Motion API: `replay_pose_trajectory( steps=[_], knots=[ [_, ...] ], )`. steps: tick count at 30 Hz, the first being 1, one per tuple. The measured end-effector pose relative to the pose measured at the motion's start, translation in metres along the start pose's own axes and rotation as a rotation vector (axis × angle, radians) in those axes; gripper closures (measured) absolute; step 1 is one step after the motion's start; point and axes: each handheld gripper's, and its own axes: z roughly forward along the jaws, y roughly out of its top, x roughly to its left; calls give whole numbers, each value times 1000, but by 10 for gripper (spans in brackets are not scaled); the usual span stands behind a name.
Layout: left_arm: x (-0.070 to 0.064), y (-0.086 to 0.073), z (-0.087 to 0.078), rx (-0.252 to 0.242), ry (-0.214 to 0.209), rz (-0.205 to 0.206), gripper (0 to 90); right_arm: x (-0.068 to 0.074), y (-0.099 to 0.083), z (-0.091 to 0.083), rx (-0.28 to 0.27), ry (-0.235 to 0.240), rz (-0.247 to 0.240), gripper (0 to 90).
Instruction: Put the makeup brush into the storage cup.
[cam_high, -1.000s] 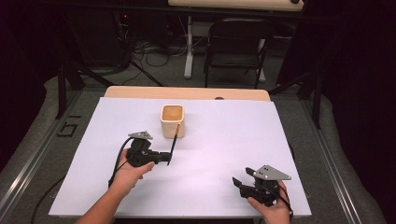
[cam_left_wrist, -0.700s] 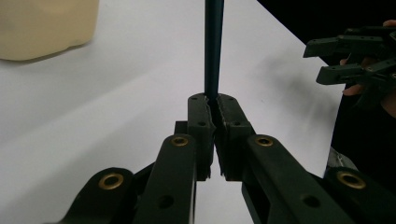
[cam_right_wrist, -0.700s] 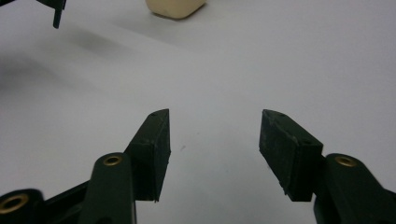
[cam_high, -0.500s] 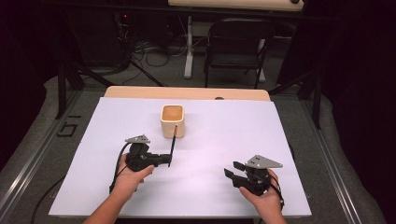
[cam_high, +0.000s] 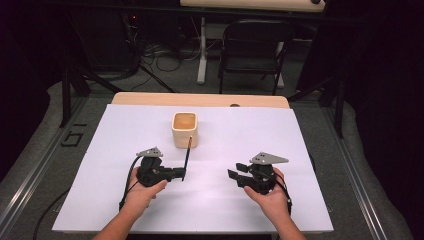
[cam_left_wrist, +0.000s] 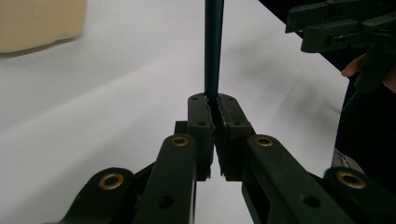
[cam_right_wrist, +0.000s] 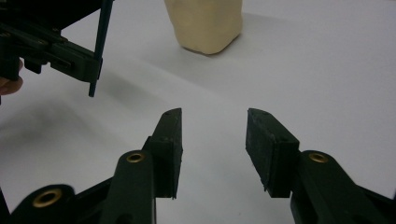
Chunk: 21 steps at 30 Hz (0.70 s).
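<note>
Jaws of left hand-held gripper (cam_high: 181, 173) pinch a dark rod (cam_high: 187, 157), seemingly a pen; right hand-held gripper (cam_high: 236, 170) spread.

The dark stick (cam_left_wrist: 214, 46) runs off the top edge of the left gripper view, its upper end unseen. The beige cup (cam_right_wrist: 205, 23) is cropped at the top of the right gripper view.

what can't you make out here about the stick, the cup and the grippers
- Stick: its top is cut off by the upper edge of the left gripper view.
- Cup: its bottom inside is too small in the high view.
- Left gripper: fingertips too small in the high view.
- Right gripper: body cut off by the lower edge.
</note>
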Motion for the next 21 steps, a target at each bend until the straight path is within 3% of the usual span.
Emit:
replay_pose_trajectory(
  steps=[13,21],
  knots=[
    [0,-2,1,-4,0,-4,853,8,29,26,18,45,7,571],
    [0,-4,2,-3,1,-4,853,10,35,28,5,53,25,571]
  ],
)
